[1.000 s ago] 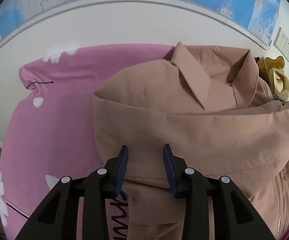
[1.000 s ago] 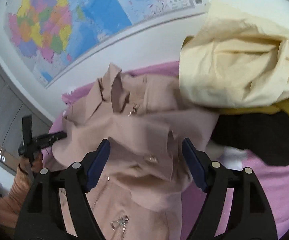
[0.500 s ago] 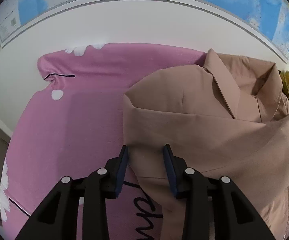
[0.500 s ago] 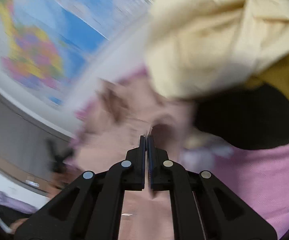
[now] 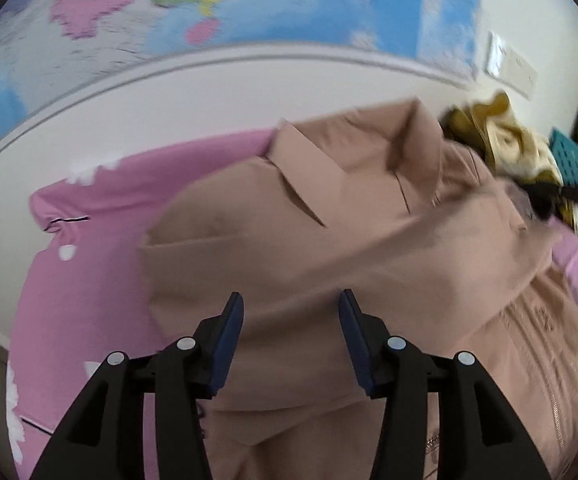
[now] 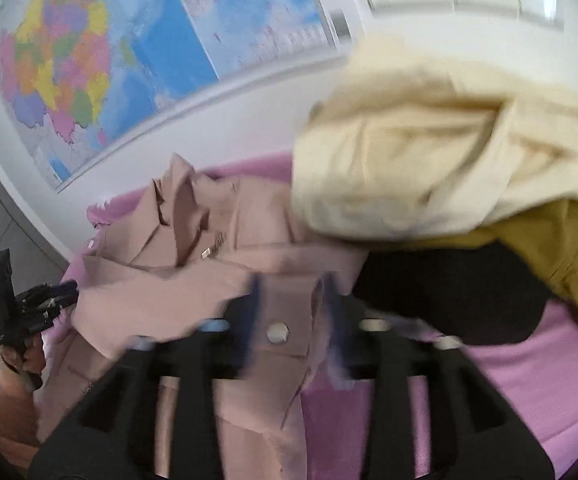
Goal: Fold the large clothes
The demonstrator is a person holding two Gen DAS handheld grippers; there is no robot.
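Observation:
A tan collared jacket [image 5: 329,248] lies on a pink bedsheet [image 5: 89,272], its sleeve folded across the chest below the collar. My left gripper [image 5: 291,316] is open and empty, just above the folded sleeve at the jacket's left side. In the right wrist view the same jacket [image 6: 217,264] lies ahead, and my right gripper [image 6: 289,300] is open over the buttoned cuff [image 6: 277,334], blurred by motion. The left gripper also shows at the far left of the right wrist view [image 6: 55,298].
A heap of cream, mustard and black clothes [image 6: 449,168] sits to the right of the jacket, also seen in the left wrist view [image 5: 513,144]. A teal basket [image 5: 573,156] stands beside it. A wall map [image 6: 129,52] hangs behind the bed.
My right gripper was shut half a second ago and is now open over the cuff. My left gripper has opened wider and swung right, so the jacket again fills its view.

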